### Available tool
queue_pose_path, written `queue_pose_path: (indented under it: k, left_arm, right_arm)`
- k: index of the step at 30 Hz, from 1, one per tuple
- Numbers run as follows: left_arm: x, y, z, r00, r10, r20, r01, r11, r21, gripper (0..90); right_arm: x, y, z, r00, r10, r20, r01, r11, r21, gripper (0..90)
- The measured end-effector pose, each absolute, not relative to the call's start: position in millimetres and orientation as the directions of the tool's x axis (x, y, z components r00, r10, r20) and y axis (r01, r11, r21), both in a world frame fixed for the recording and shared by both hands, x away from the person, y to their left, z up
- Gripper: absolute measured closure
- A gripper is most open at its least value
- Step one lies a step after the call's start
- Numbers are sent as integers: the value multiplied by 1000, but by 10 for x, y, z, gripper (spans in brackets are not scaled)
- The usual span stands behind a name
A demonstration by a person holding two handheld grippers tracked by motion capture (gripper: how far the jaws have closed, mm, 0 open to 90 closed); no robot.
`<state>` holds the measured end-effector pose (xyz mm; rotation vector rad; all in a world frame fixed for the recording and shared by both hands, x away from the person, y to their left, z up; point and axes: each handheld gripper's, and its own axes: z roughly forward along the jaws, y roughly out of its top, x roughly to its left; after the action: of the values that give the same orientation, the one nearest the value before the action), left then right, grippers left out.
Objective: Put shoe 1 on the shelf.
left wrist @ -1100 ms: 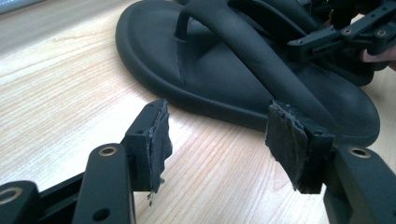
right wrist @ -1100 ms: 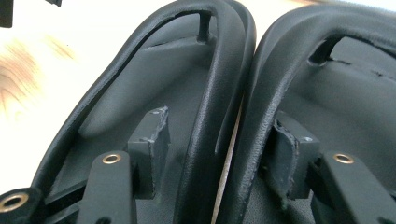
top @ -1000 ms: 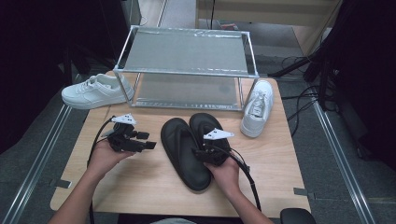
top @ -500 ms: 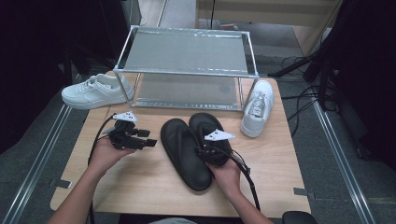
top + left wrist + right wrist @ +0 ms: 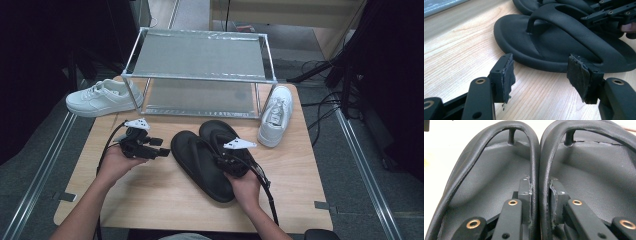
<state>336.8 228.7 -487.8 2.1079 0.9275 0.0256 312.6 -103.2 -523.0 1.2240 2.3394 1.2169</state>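
The right gripper has just been closing, pinching both black rubber flip-flops' inner straps together, apparently to lift the pair. At nine o'clock, the left gripper gapes empty.

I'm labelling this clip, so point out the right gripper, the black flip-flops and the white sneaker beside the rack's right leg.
right gripper (image 5: 540,192), right gripper view, between its pads, pinching two straps.
black flip-flops (image 5: 200,162), high view, left one's footbed.
white sneaker (image 5: 276,116), high view, its laces.
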Motion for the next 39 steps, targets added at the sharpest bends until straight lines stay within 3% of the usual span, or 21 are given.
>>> queue_pose_path:
  k: [15,23,39]
  left_arm:
    - [3352,2254,-4871,741,614,-272,595,-413,689,388]
    - [3335,2224,-4867,750,604,-271,589,-424,688,387]
    - [3335,2202,-4880,756,591,-282,589,-427,686,384]
  right_arm:
    - [3332,-1027,-4978,-623,770,139,543,297,786,759]
    - [3760,-927,-4874,-581,804,130,539,260,801,758]
    - [4587,-650,-5092,-456,882,122,585,194,788,757]
